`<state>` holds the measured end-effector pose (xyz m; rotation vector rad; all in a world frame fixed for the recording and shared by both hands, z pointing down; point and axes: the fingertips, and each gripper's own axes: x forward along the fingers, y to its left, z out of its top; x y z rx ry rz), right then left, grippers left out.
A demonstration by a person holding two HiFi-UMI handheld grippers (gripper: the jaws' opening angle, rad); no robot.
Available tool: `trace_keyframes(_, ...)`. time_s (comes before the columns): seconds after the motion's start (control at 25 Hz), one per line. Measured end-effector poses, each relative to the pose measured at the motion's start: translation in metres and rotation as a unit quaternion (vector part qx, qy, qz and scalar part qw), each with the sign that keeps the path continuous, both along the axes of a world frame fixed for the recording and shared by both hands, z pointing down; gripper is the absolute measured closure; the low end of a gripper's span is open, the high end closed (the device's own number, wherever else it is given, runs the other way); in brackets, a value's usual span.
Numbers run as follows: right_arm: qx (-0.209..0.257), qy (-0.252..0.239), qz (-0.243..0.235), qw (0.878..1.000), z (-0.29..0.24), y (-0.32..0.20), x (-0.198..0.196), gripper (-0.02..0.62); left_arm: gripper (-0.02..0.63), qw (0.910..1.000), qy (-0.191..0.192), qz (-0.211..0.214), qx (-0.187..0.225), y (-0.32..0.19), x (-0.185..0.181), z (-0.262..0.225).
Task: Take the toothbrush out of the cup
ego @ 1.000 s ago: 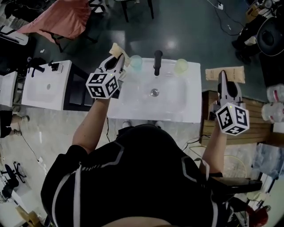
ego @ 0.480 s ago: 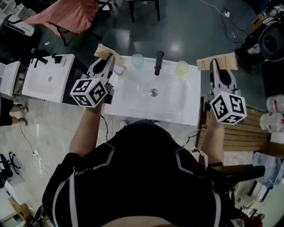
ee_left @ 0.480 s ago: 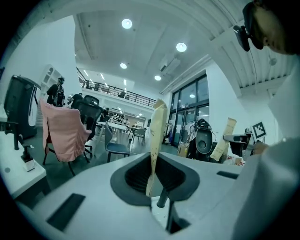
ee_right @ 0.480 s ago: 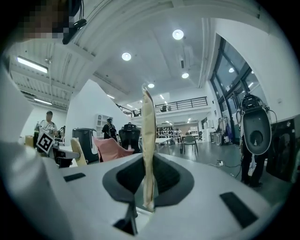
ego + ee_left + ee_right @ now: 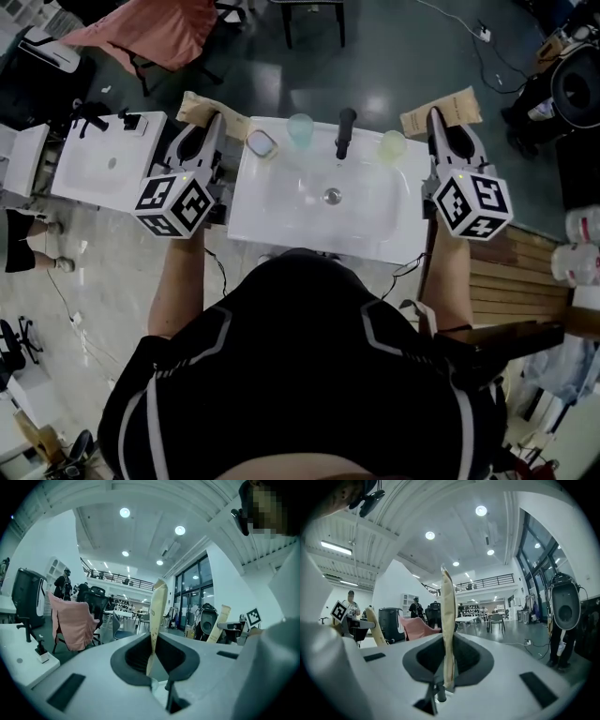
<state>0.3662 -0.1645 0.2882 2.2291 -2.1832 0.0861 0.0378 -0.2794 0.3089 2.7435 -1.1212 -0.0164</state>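
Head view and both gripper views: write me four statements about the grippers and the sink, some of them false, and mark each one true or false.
1. The left gripper is shut on a tan paper packet. True.
2. The right gripper is empty, its jaws wide apart. False: it is shut on a second tan paper packet.
3. The black faucet stands between a bluish cup and a yellowish cup. True.
4. Both grippers hang over the basin of the white sink. False: each is held outside it, one past its left edge and one past its right edge.
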Motion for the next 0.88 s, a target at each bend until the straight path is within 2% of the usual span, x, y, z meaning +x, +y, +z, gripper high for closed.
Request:
trace_keyframes(0.28, -0.007, 0.002, -0.005, 1.000, 0.002, -0.008, -0.015, 0.548, 0.575, 0.9997, -0.017, 0.002, 0.015, -0.001, -0.005, -0.005)
trace_keyframes(0.88, -0.013, 0.013, 0.008, 1.000, 0.005, -0.005, -0.015, 0.548, 0.577, 0.9998, -0.010, 0.015, 0.008, -0.001, 0.000, 0.000)
